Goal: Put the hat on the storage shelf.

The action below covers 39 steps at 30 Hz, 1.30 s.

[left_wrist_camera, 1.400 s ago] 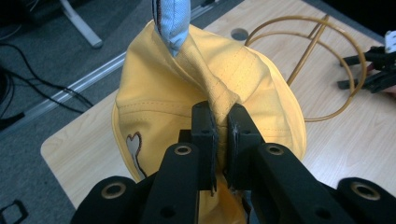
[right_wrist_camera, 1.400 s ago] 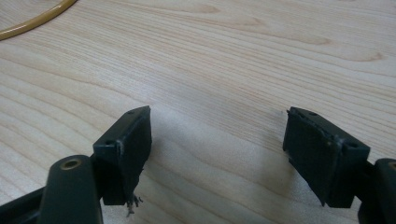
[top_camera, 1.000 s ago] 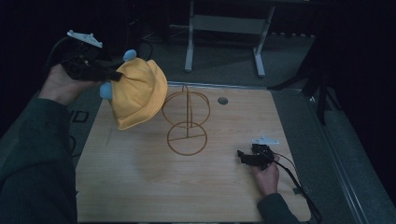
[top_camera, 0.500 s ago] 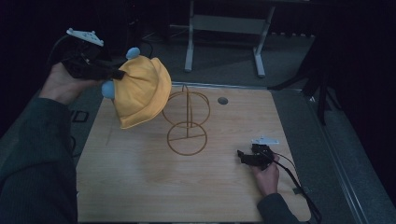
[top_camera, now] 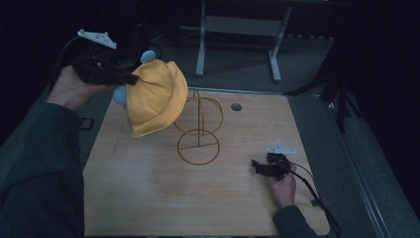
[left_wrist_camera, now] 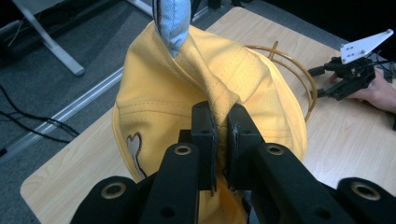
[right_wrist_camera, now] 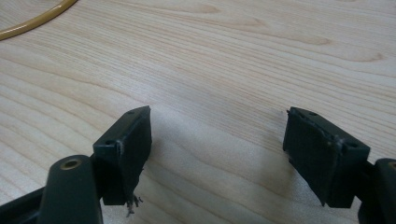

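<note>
yellow hat point(top_camera: 156, 99) pinched in raised left gripper point(top_camera: 130, 79) beside wire stand point(top_camera: 199, 129)

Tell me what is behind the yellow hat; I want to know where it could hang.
Behind the yellow hat stands a wire stand on the table. The hat covers part of its upper ring.

The yellow hat point(top_camera: 156, 99) hides the upper left of the wire stand point(top_camera: 199, 130).

Lab: bare wooden table point(top_camera: 148, 198), grey carpet point(top_camera: 237, 54), metal stand legs point(top_camera: 237, 29).
</note>
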Each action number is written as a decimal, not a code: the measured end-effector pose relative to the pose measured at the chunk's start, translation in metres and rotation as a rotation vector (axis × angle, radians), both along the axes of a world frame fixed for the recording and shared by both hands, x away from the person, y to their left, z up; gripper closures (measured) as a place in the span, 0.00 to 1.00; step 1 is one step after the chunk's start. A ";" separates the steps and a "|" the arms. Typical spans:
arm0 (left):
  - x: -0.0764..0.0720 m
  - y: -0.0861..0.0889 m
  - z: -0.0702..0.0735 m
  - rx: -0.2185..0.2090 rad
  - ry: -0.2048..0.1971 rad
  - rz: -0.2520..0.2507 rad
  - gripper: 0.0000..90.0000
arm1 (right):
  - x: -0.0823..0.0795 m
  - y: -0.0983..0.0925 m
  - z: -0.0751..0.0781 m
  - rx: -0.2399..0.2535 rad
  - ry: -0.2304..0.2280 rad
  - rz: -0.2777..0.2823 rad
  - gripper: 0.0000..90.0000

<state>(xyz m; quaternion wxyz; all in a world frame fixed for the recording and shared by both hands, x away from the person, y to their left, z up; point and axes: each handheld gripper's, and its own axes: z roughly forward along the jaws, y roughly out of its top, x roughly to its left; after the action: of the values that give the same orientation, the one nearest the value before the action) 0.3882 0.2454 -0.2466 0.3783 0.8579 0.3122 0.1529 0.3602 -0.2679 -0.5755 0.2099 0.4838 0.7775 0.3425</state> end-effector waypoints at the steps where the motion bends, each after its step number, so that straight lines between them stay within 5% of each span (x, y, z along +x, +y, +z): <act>1: 0.000 -0.001 0.000 -0.001 0.000 -0.003 0.93 | 0.000 0.000 0.000 0.000 0.000 0.000 0.26; 39: -0.002 -0.027 0.005 -0.024 -0.009 -0.095 0.93 | 0.000 0.000 0.000 -0.001 -0.001 0.003 0.26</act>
<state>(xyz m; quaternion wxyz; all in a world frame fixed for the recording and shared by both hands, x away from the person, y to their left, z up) 0.3866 0.2188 -0.2415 0.3968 0.8664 0.2714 0.1350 0.3604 -0.2679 -0.5756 0.2100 0.4826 0.7781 0.3428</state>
